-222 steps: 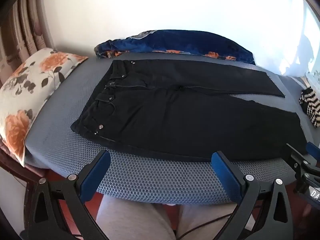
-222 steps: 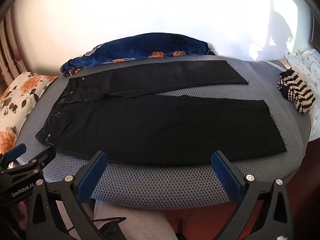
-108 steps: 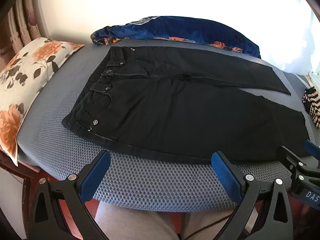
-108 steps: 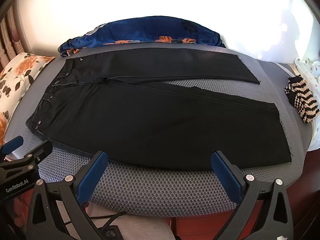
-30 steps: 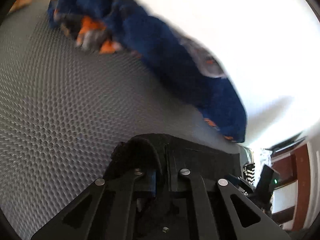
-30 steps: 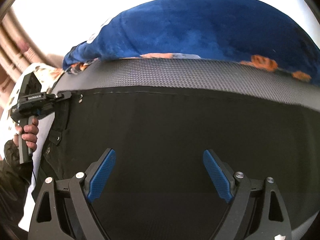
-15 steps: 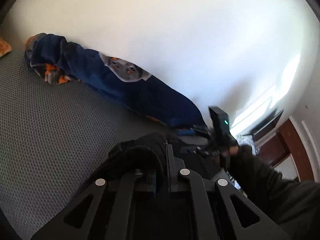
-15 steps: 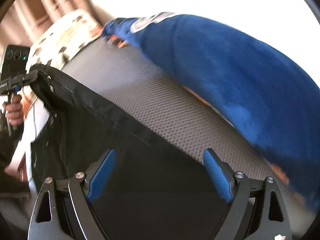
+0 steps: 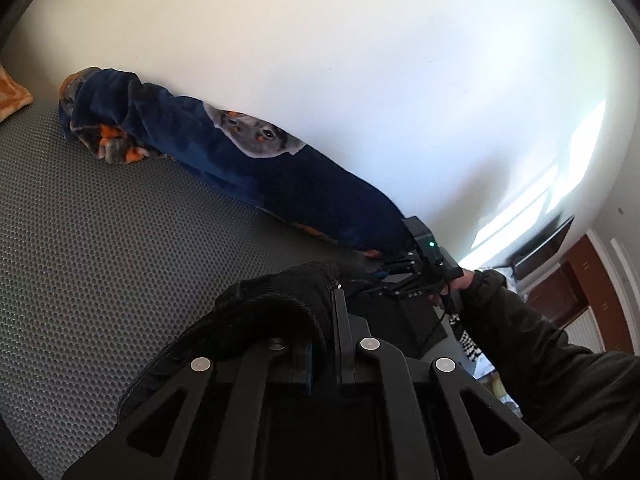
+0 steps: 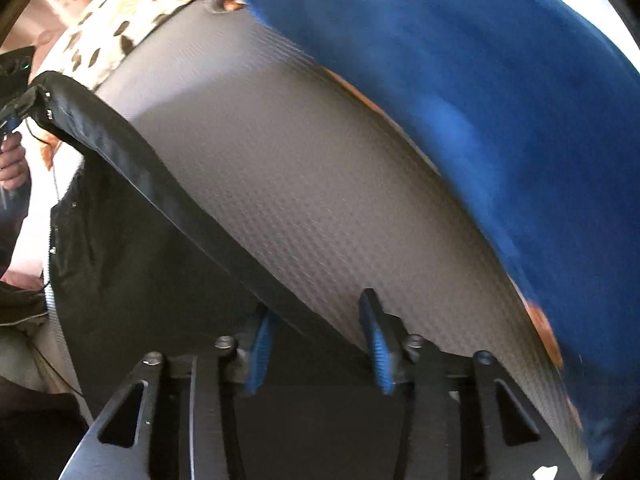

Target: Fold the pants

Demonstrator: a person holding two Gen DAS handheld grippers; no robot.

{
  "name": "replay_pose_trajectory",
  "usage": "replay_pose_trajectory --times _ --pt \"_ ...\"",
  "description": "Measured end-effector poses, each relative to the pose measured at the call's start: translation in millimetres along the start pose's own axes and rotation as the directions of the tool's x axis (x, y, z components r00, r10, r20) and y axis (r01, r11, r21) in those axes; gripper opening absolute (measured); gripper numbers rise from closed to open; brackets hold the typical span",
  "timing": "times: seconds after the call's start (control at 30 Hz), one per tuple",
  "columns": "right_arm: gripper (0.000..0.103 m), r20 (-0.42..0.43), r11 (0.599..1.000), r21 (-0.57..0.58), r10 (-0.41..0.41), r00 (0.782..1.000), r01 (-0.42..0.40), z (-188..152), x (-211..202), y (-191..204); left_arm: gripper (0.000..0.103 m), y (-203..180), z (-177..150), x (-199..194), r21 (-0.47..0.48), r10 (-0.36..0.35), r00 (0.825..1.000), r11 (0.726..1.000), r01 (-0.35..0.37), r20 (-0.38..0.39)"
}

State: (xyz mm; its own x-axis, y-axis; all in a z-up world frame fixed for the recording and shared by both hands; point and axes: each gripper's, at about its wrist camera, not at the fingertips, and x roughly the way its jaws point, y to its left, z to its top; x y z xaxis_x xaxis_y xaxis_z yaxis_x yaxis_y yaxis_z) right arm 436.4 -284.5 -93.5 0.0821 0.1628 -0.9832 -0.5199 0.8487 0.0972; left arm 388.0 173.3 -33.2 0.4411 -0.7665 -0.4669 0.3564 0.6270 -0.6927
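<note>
Black denim pants (image 10: pixel 132 264) stretch left to right along the grey mesh mattress (image 10: pixel 320 184), far edge lifted. At the left, the left gripper (image 9: pixel 334 312) is clamped tight on the waistband corner. At the right, the right gripper (image 10: pixel 316 344) is closing over the far leg edge lying between its blue pads (image 10: pixel 378 354).

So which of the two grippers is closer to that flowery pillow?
Left. The left gripper, clamped on the pants waistband, sits just beside the floral pillow. The right gripper, jaws closing over the pants' far edge, is farther along the bed.
</note>
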Motion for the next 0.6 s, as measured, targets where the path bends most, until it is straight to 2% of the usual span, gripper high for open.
replay_pose_trajectory --times 0.07,0.13,0.23,0.33,0.47,0.6 --pt "0.026 0.011 1.0 0.028 -0.016 1.0 0.015 -9 0 -7 0.007 1 -1 2 -0.007 -0.001 1.0 1.0 0.001 -0.004" --pt "0.014 0.039 0.999 0.033 -0.037 0.999 0.035 -15 0 -8 0.007 0 -2 1 -0.008 0.014 1.0 1.0 -0.014 -0.007" --pt "0.009 0.084 0.995 0.024 -0.095 0.992 0.093 -21 -7 2 0.007 1 -1 0 -0.017 0.032 0.999 0.999 -0.032 -0.005" --pt "0.007 0.146 0.987 0.052 -0.158 0.977 0.152 -28 -24 8 0.007 5 -2 -5 -0.036 0.049 0.999 0.998 -0.049 -0.006" --pt "0.007 0.229 0.968 0.107 -0.246 0.942 0.227 -44 -60 30 0.007 3 -7 -15 -0.029 0.077 0.997 0.997 -0.077 -0.015" --pt "0.006 0.273 0.949 0.13 -0.312 0.91 0.286 -71 -89 71 0.007 -6 -22 -31 -0.006 0.112 0.993 0.994 -0.112 -0.045"
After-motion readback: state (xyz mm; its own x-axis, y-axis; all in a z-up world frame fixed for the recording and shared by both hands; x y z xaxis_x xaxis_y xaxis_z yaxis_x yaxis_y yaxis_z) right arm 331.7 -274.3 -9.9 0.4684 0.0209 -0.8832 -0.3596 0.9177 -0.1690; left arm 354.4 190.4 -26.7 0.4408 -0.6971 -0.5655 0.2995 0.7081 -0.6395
